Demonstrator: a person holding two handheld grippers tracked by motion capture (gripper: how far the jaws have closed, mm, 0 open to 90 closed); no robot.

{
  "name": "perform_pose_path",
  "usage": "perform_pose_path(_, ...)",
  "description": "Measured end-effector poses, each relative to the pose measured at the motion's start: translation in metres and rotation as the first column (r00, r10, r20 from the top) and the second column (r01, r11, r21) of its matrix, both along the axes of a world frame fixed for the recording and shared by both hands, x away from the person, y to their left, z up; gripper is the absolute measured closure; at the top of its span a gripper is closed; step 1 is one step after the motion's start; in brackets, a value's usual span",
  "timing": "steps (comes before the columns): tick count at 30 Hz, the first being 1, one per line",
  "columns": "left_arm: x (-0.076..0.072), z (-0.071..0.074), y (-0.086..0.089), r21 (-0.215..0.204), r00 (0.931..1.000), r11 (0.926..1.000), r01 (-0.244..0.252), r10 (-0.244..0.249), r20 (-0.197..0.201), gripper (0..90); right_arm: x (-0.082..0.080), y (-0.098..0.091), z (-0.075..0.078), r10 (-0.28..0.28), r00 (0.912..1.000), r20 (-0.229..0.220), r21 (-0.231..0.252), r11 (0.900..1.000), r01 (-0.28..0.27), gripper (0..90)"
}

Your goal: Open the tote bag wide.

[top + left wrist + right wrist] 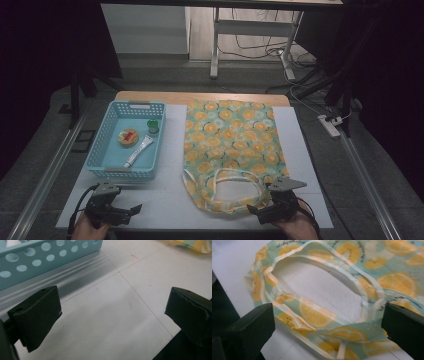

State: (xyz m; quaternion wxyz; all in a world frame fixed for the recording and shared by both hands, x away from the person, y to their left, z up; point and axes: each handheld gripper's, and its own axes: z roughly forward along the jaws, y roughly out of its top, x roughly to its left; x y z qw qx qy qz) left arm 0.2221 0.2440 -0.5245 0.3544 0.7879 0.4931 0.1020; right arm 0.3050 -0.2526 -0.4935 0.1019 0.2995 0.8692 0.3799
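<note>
Bag handle [317,315] between right fingers [254,325]

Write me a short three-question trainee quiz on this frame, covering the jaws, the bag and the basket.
1. True or false: the right gripper has its jaws clamped shut on the bag's handle.
2. Multiple choice: which item lies in the blue basket? A) a white tube B) a spoon C) a sponge
3. Short answer: what lies under the left gripper?

Key
1. False. The jaws stand wide apart, on either side of the handle of the lemon-print bag.
2. A. The tube lies beside a small green-capped bottle and a round item.
3. Bare white table surface, with the basket close by and the jaws open.
</note>
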Motion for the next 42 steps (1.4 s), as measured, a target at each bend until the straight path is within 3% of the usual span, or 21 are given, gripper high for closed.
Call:
perform_pose_path(11, 0.001, 0.000, 0.000, -0.001, 1.0000, 1.0000, 0.003, -0.003, -0.005, 0.7, -0.004, 0.022, 0.000, 0.104, 0.9946, -0.009, -0.038, 0.9939, -0.104, 0.0)
perform_pose_path(17, 0.000, 0.000, 0.000, 0.001, 1.0000, 1.0000, 0.006, -0.006, -0.003, 0.8, -0.006, 0.034, -0.005, 0.171, 0.9846, -0.036, -0.072, 0.9823, -0.173, 0.3)
perform_pose_path(20, 0.000, 0.000, -0.001, 0.003, 1.0000, 1.0000, 0.008, -0.008, -0.003, 0.9, -0.008, 0.038, -0.008, 0.192, 0.9797, -0.058, -0.074, 0.9778, -0.196, 5.0)
perform_pose_path(25, 0.000, 0.000, -0.001, 0.005, 0.9999, 0.9999, 0.010, -0.010, -0.003, 1.0, -0.010, 0.037, -0.009, 0.214, 0.9749, -0.063, -0.083, 0.9723, -0.219, 24.4)
perform_pose_path(29, 0.000, 0.000, -0.001, 0.005, 0.9999, 0.9999, 0.013, -0.013, -0.005, 1.1, -0.012, 0.036, -0.008, 0.262, 0.9637, -0.051, -0.124, 0.9558, -0.267, 41.1)
perform_pose_path(37, 0.001, -0.001, -0.001, 0.008, 0.9998, 0.9998, 0.017, -0.017, -0.010, 1.5, -0.007, 0.032, -0.006, 0.274, 0.9569, -0.095, -0.097, 0.9541, -0.283, 79.1)
perform_pose_path(42, 0.001, -0.001, -0.001, 0.008, 0.9998, 0.9998, 0.016, -0.016, -0.011, 1.6, -0.007, 0.029, 0.003, 0.271, 0.9602, -0.068, -0.072, 0.9586, -0.276, 88.9)
